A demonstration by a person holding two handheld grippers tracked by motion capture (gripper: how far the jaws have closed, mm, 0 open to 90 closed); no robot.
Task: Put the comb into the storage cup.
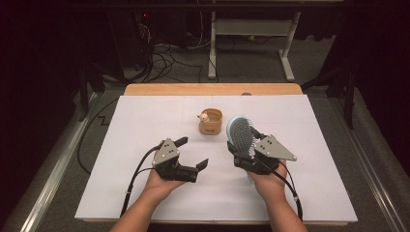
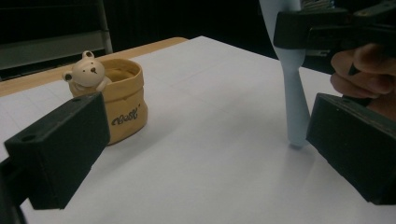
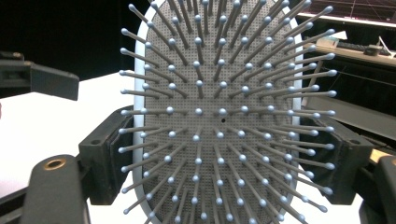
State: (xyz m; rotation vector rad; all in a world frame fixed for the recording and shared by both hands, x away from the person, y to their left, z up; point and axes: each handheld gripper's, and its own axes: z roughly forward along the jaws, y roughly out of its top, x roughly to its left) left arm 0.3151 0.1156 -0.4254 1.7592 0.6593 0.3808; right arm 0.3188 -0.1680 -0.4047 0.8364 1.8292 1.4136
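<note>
A light-blue hairbrush (image 1: 240, 134) with a grey bristle pad (image 3: 224, 116) stands upright, handle down. My right gripper (image 1: 247, 155) is shut on it, one jaw on each side of the head's lower part. The handle (image 2: 294, 93) reaches down to the white mat, its end at or just above it. My left gripper (image 1: 192, 153) hovers left of the brush, open with nothing between its fingers (image 2: 60, 149). A small tan pot (image 1: 211, 122) with a bear figure (image 2: 87, 72) on its rim sits on the mat behind both grippers.
A white mat (image 1: 145, 125) covers most of the wooden table (image 1: 212, 89). Beyond the table's far edge are a desk frame (image 1: 251, 43) and floor cables (image 1: 164, 58). Part of my left gripper's jaw (image 3: 42, 79) shows left of the brush.
</note>
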